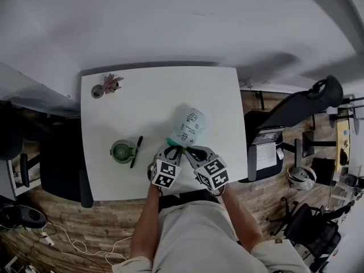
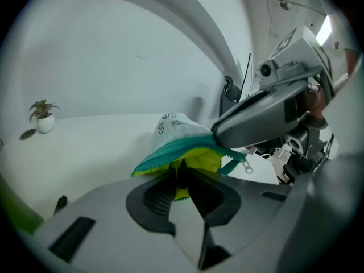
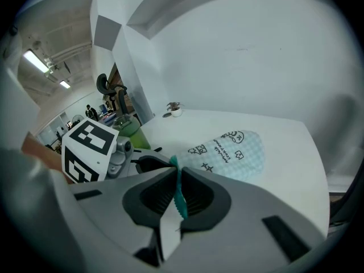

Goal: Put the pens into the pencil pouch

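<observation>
A pale blue printed pencil pouch (image 1: 190,127) lies on the white table (image 1: 148,95), its teal zipper mouth toward me. My left gripper (image 1: 174,148) is shut on the near lip of that mouth, yellow lining (image 2: 196,161) pinched between its jaws (image 2: 181,174). My right gripper (image 1: 189,149) is shut on the teal zipper edge (image 3: 177,193) on the other side, and the mouth gapes between the two. A single black pen (image 1: 136,151) lies to the left on the table, beside a green cup (image 1: 121,151). The pouch body (image 3: 230,149) stretches away from the right gripper.
A small potted plant (image 1: 108,84) stands at the table's far left corner. Office chairs (image 1: 296,104) and a laptop stand to the right of the table, a dark chair to the left. The table's front edge is just under my hands.
</observation>
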